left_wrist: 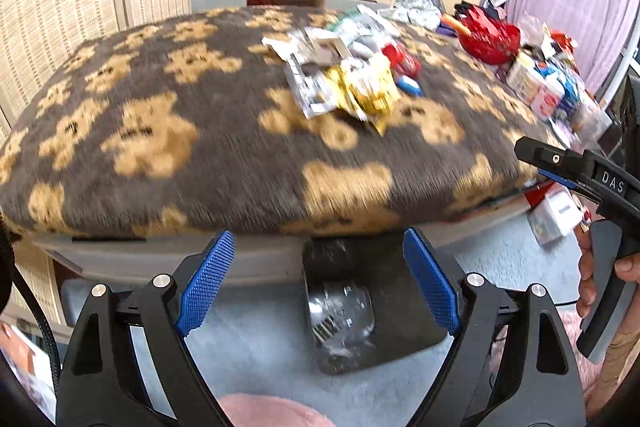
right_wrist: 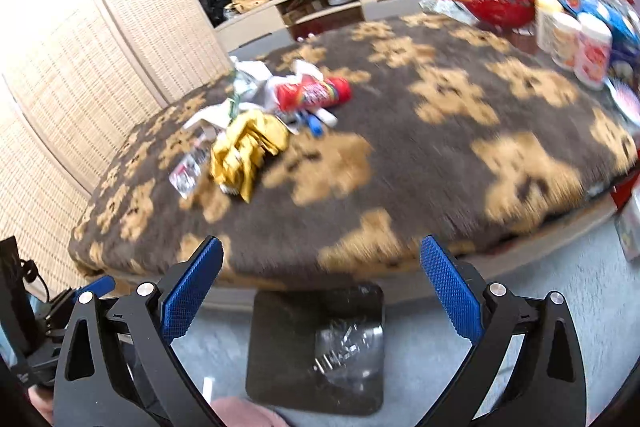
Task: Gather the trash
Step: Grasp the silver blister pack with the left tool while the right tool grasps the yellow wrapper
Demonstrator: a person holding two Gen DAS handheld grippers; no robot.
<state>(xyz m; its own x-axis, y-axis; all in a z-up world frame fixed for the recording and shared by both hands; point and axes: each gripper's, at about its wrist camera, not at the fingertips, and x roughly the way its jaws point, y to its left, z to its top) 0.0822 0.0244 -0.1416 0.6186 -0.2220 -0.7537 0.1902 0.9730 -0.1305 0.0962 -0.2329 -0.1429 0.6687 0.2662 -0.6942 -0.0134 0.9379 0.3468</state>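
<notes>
1. Left gripper (left_wrist: pixel 318 283) gapes wide, empty, above the black bin (left_wrist: pixel 372 303); the trash pile (left_wrist: pixel 344 75) lies ahead on the table, slightly rightward.
2. Right gripper (right_wrist: pixel 322 289), equally spread and empty, sees the pile up-left.

The letters "DAS" stand in white on the black body of the right gripper (left_wrist: pixel 568 167), seen at the right edge of the left wrist view. The wrappers (left_wrist: pixel 348 75), the red tube (right_wrist: pixel 314 93) and the white tubs (right_wrist: pixel 576 47) on the blanket carry printing, but blur leaves none of it readable.
</notes>
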